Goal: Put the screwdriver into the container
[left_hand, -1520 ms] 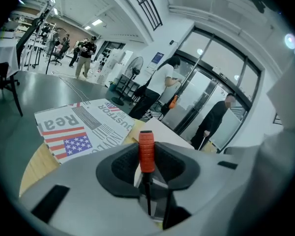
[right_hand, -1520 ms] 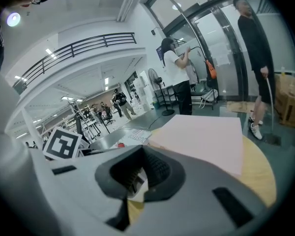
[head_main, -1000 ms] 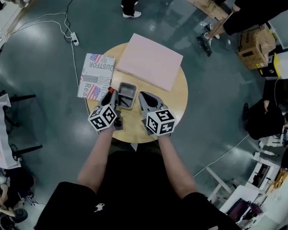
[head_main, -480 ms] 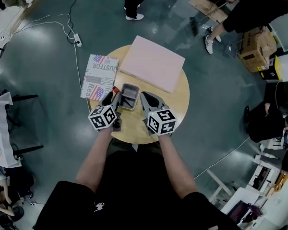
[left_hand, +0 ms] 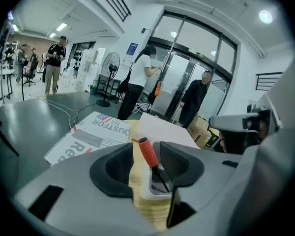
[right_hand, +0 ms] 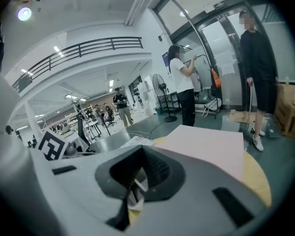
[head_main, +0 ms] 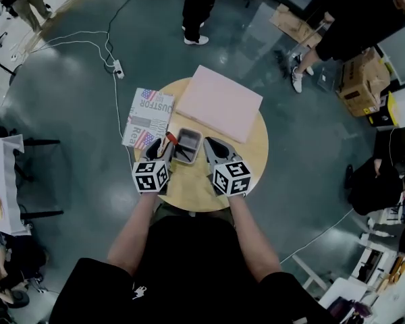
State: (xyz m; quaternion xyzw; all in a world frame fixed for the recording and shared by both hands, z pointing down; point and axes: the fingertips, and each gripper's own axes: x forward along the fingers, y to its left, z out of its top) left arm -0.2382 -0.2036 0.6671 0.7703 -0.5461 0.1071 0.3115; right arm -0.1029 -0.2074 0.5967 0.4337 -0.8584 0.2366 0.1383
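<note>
The screwdriver (head_main: 170,139) has a red handle (left_hand: 147,153) and a dark shaft. Its tip rests inside the grey container (head_main: 189,133), and the handle leans up over the container's left rim (left_hand: 146,191). My left gripper (left_hand: 146,149) is open, with its pads on either side of the handle and not pressing it. In the head view the left gripper (head_main: 163,147) is at the container's left side. My right gripper (head_main: 212,146) is just right of the container, shut and holding nothing. The container's pale edge (right_hand: 135,199) shows below its jaws.
The round wooden table (head_main: 246,164) also carries a large pink board (head_main: 219,103) at the back. A printed magazine (head_main: 148,117) overhangs the table's left edge. People stand on the floor beyond (head_main: 199,5), and a power strip with cables (head_main: 118,69) lies to the left.
The left jaws have spread apart, and the red handle now stands free between them, leaning on the container. Both grippers have stayed beside the container.
</note>
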